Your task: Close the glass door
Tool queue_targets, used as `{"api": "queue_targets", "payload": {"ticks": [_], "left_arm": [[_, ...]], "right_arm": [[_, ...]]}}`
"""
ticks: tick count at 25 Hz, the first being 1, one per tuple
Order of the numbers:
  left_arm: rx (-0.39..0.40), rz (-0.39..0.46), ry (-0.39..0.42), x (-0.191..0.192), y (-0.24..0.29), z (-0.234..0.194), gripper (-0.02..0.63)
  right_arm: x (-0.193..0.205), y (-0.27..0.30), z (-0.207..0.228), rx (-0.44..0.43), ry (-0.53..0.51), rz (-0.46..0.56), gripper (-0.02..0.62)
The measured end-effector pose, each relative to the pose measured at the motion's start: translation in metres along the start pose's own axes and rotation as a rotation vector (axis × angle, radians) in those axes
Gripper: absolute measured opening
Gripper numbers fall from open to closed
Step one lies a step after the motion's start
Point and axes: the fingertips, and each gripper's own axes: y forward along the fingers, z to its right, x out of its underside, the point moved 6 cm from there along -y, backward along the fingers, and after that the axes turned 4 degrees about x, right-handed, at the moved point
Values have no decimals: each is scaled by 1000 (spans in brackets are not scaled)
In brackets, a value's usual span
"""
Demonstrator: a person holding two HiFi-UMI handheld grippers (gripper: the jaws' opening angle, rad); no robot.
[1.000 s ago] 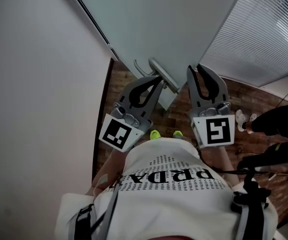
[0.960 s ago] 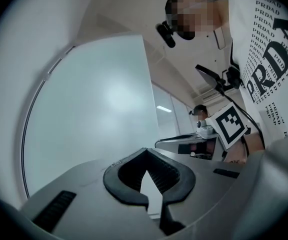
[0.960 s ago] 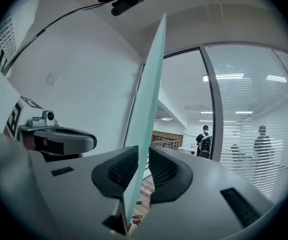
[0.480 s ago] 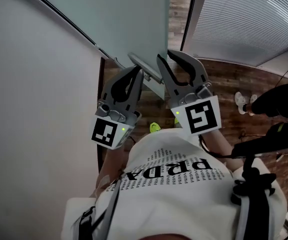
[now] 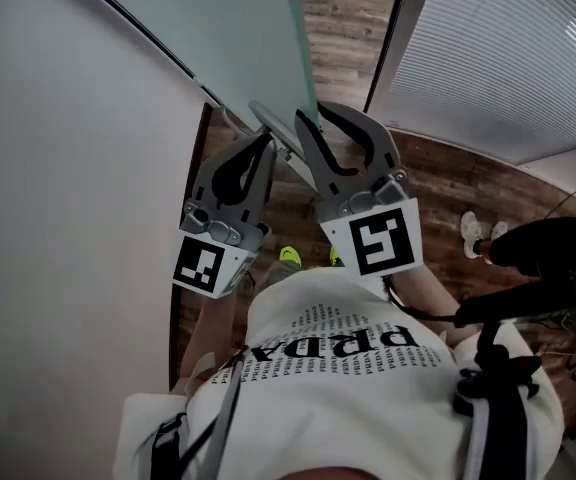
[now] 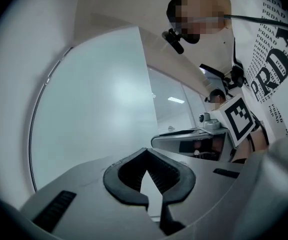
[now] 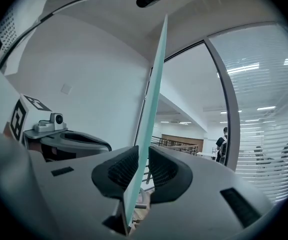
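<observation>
Glass door (image 7: pixel 154 96) swung further; right gripper (image 7: pixel 140 167) pinches its edge

The glass door (image 5: pixel 230 28) is a pale, milky green, and its edge shows a deeper sea green. The left gripper (image 5: pixel 265 143) and the right gripper (image 5: pixel 313 118) are grey with black ribbed pads (image 7: pixel 121 166). Their marker cubes (image 5: pixel 380 245) are patterned in black and white squares. The floor (image 5: pixel 438 183) is brown wood planking. The blind (image 5: pixel 508 48) is white with fine stripes. The wall (image 5: pixel 58 218) is plain white. The shirt (image 5: pixel 348 398) is white with black lettering.
</observation>
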Motion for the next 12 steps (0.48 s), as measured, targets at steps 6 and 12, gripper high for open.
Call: {"api": "queue_targets", "payload": {"ticks": [6,12], "left_arm": [[-17,-26,0,-37,-16,-19,-8],[82,30,43,-71,-33,-47,-8]], "right_arm": [[-38,9,1,34,48,36,57],[-75,10,-10,162,36,47,57]]}}
